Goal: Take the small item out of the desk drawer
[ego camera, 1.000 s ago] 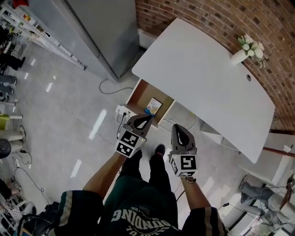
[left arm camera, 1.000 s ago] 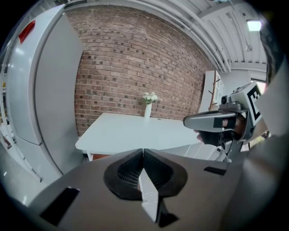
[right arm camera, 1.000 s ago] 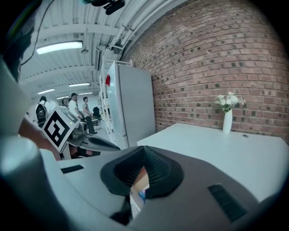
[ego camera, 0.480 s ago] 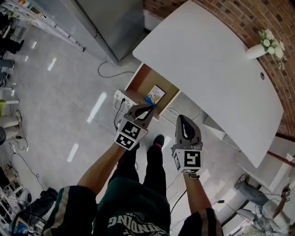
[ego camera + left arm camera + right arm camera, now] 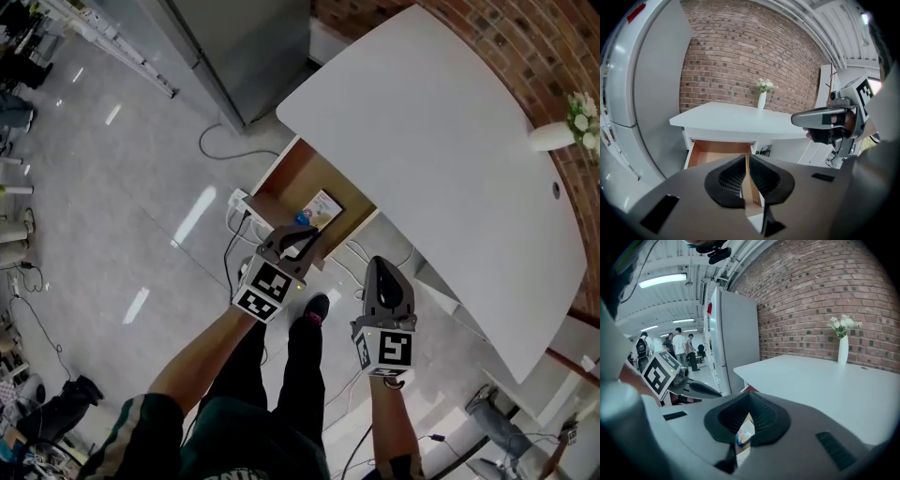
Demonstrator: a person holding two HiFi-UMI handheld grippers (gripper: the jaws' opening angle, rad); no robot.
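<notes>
The desk drawer (image 5: 292, 184) stands pulled out under the white desk top (image 5: 441, 141), showing its wooden inside. A small white printed packet (image 5: 321, 205) with a blue bit at its near end lies in it. My left gripper (image 5: 298, 240) hovers over the drawer's front edge, shut with nothing in it. In the left gripper view the drawer (image 5: 719, 149) lies just beyond the closed left gripper (image 5: 746, 156). My right gripper (image 5: 382, 268) hangs to the right of the drawer, shut and empty. Below the closed right gripper (image 5: 749, 395), the packet (image 5: 743, 431) shows through the slit.
A tall grey cabinet (image 5: 239, 47) stands left of the desk. A white power strip (image 5: 240, 202) with cables lies on the floor by the drawer. A white vase of flowers (image 5: 555, 134) sits at the desk's far side. The person's feet (image 5: 316, 307) are under the grippers.
The head view has swung, so desk and drawer sit further right and lower in the frame. Both grippers stay in front of the drawer, jaws unchanged; the right one has dropped slightly back.
</notes>
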